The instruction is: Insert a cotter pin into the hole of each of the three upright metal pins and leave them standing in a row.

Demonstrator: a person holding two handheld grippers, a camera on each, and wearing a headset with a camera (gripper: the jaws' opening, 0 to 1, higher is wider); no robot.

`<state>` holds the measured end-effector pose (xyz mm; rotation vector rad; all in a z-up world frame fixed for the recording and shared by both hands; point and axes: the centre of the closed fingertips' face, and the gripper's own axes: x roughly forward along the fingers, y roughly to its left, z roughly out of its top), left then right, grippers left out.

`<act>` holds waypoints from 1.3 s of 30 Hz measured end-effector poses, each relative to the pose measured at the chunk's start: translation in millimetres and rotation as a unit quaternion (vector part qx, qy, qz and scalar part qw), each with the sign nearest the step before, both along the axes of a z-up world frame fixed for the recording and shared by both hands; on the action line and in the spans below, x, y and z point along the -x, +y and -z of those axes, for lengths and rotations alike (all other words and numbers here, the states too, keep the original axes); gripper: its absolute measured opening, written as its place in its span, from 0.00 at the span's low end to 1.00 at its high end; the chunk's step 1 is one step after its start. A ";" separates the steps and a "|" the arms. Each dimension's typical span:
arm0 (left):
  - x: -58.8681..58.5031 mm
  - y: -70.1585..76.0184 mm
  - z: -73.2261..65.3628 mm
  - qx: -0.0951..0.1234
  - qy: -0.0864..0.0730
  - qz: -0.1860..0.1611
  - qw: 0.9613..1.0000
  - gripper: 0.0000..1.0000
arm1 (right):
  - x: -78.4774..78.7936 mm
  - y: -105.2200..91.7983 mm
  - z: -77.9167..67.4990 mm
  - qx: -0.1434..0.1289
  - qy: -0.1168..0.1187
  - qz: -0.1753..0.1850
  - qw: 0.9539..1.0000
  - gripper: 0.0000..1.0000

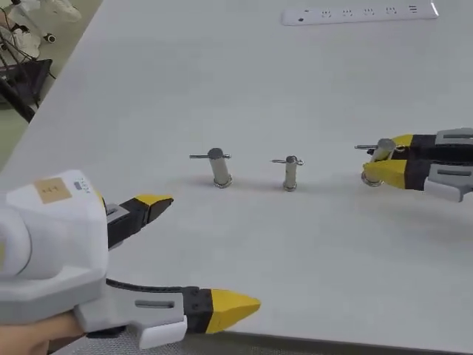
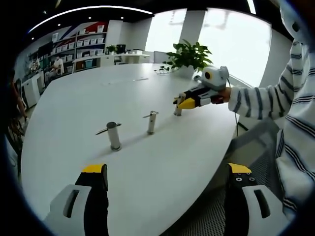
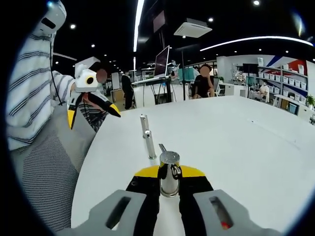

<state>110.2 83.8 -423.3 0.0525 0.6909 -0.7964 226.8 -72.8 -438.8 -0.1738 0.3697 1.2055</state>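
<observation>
Three upright metal pins stand in a row on the white table, each with a cotter pin through its head. The left pin [image 1: 219, 168] [image 2: 114, 135] and the middle pin [image 1: 290, 173] [image 2: 152, 122] stand free. The right pin [image 1: 382, 153] [image 3: 169, 173] sits between the yellow-tipped jaws of my right gripper [image 1: 388, 157] [image 3: 170, 172] [image 2: 189, 102], which is shut on it. My left gripper [image 1: 199, 251] [image 2: 166, 169] hovers wide open near the table's front edge, well short of the left pin, with nothing in it. In the right gripper view it [image 3: 91, 103] hangs far off to the left.
A white power strip [image 1: 360, 13] lies at the table's far edge. The table's left edge [image 1: 52, 96] runs diagonally, with floor and equipment beyond it. A striped sleeve [image 2: 266, 98] reaches in behind the right gripper. People stand in the far background.
</observation>
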 end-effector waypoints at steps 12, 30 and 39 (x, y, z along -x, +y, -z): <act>1.6 -8.8 0.6 0.003 0.012 0.007 1.000 0.99 | 2.0 0.0 6.0 -0.007 -0.002 -0.006 1.000 0.08; 3.2 -7.6 1.8 0.000 0.017 0.008 1.000 0.99 | 3.0 1.4 14.5 -0.011 -0.005 -0.001 1.000 0.08; 3.6 -8.9 2.4 -0.001 0.019 0.010 1.000 0.99 | 0.7 1.8 15.0 -0.018 -0.008 0.011 1.000 0.08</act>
